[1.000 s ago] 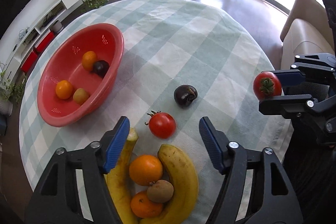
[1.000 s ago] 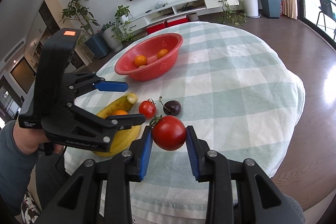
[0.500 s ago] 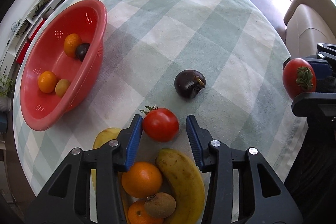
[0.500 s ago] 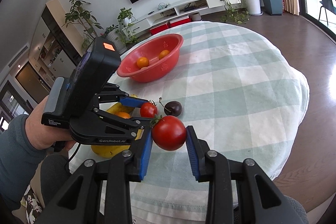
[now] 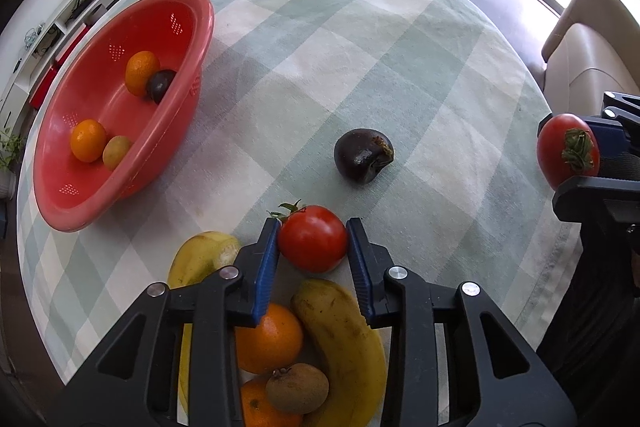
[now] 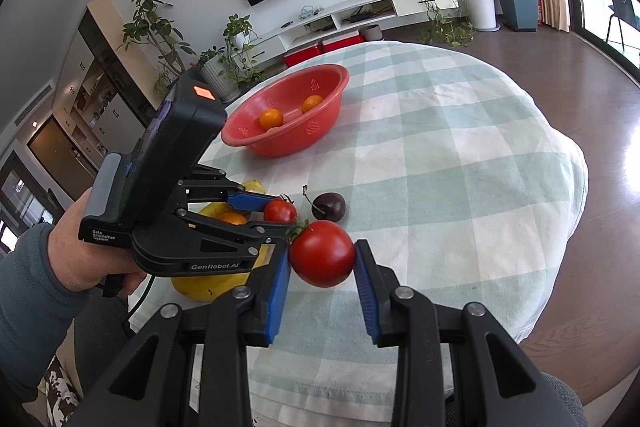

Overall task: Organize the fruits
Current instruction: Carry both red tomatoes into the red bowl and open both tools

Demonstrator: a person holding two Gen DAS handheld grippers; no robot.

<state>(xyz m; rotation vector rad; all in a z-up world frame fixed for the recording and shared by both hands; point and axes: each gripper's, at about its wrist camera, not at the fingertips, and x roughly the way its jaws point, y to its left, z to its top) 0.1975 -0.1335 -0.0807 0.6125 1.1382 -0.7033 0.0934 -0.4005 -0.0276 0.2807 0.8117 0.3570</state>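
A small red tomato [image 5: 313, 241] rests on the checked tablecloth between the blue pads of my left gripper [image 5: 314, 227], whose jaws are closing and touch it on both sides. The right wrist view shows that same gripper [image 6: 276, 217] pointing steeply down at the small tomato [image 6: 280, 211]. My right gripper [image 6: 322, 253] is shut on a larger tomato [image 6: 322, 253] and holds it above the table's near edge. A red bowl [image 5: 204, 23] at the left holds two oranges, a dark fruit and a small yellowish fruit.
A dark round fruit [image 5: 363, 155] lies just beyond the small tomato. Two bananas [image 5: 344, 331], oranges [image 5: 268, 339] and a kiwi [image 5: 298, 387] lie under the left gripper. A sofa [image 5: 580, 67] stands to the right. A person's hand [image 6: 80, 251] grips the left handle.
The left gripper came down over the small tomato and its jaws narrowed from wide apart to touching it. The right gripper kept still with its tomato.
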